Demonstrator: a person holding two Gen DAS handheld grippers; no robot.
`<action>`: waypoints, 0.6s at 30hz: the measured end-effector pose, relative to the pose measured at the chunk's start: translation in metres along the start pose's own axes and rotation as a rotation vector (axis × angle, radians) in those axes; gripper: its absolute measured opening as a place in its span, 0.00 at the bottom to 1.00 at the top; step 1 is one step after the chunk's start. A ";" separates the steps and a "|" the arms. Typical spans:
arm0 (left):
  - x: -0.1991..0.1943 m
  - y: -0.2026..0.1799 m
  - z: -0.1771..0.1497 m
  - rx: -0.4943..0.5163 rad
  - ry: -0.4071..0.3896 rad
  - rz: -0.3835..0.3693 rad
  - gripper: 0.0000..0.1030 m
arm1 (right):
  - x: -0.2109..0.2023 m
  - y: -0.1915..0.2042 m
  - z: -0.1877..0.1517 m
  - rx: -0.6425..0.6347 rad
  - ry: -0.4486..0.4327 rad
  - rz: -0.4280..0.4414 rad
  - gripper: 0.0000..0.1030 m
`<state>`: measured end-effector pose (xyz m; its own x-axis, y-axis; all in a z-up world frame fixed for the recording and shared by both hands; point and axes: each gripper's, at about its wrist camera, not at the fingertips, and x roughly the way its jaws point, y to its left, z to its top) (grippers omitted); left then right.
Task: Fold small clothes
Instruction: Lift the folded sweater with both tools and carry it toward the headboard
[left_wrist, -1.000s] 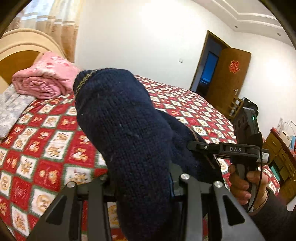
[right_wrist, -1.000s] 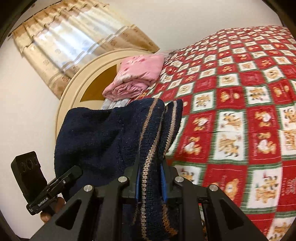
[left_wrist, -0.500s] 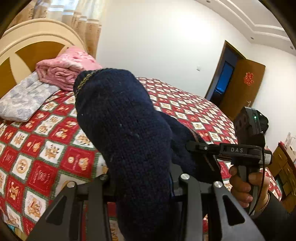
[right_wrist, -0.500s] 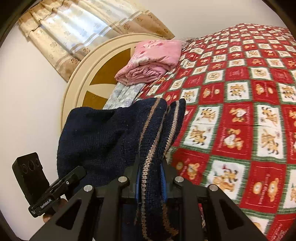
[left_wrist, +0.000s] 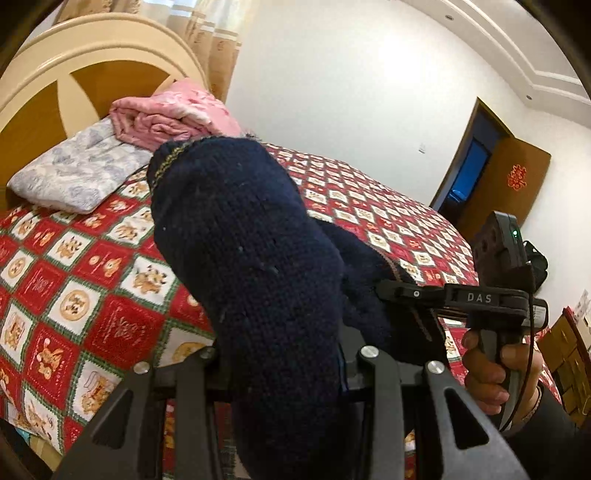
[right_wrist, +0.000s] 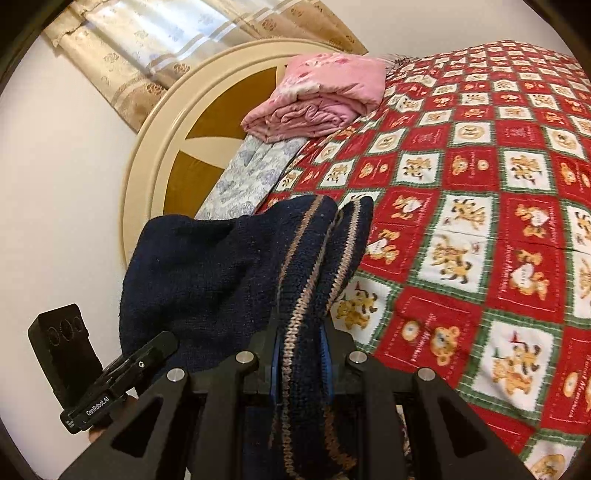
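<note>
A dark navy knitted garment (left_wrist: 251, 266) with tan stripes hangs in the air between both grippers, above the bed. My left gripper (left_wrist: 284, 373) is shut on one part of it, which bulges up over the jaws. My right gripper (right_wrist: 301, 354) is shut on the striped edge (right_wrist: 306, 280) of the same garment. The right gripper also shows in the left wrist view (left_wrist: 399, 295), at the right, clamped on the knit. The left gripper's body shows at the lower left of the right wrist view (right_wrist: 122, 373). The fingertips of both are hidden by the fabric.
The bed has a red, white and green checked quilt (right_wrist: 480, 221). A folded pink blanket (left_wrist: 173, 114) and a grey-blue pillow (left_wrist: 77, 173) lie by the cream and wood headboard (left_wrist: 81, 66). An open brown door (left_wrist: 517, 184) is at the far right, wooden drawers (left_wrist: 569, 354) beside the bed.
Both grippers have swung with the garment toward the headboard end of the bed; the pillow and headboard have come more into view. Both grips are unchanged.
</note>
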<state>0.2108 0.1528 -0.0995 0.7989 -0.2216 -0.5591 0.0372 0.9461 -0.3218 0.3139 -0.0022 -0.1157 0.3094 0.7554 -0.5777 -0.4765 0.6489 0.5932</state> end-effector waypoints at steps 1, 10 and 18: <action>0.000 0.003 -0.001 -0.002 0.002 0.002 0.37 | 0.003 0.001 0.000 0.000 0.003 -0.001 0.17; 0.020 0.041 -0.009 -0.045 0.051 0.017 0.37 | 0.049 -0.005 0.000 0.022 0.062 -0.025 0.17; 0.043 0.079 -0.026 -0.102 0.117 0.034 0.37 | 0.080 -0.022 0.000 0.047 0.103 -0.052 0.17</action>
<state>0.2326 0.2113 -0.1689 0.7228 -0.2213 -0.6546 -0.0549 0.9259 -0.3737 0.3488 0.0437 -0.1750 0.2457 0.7087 -0.6613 -0.4222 0.6924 0.5851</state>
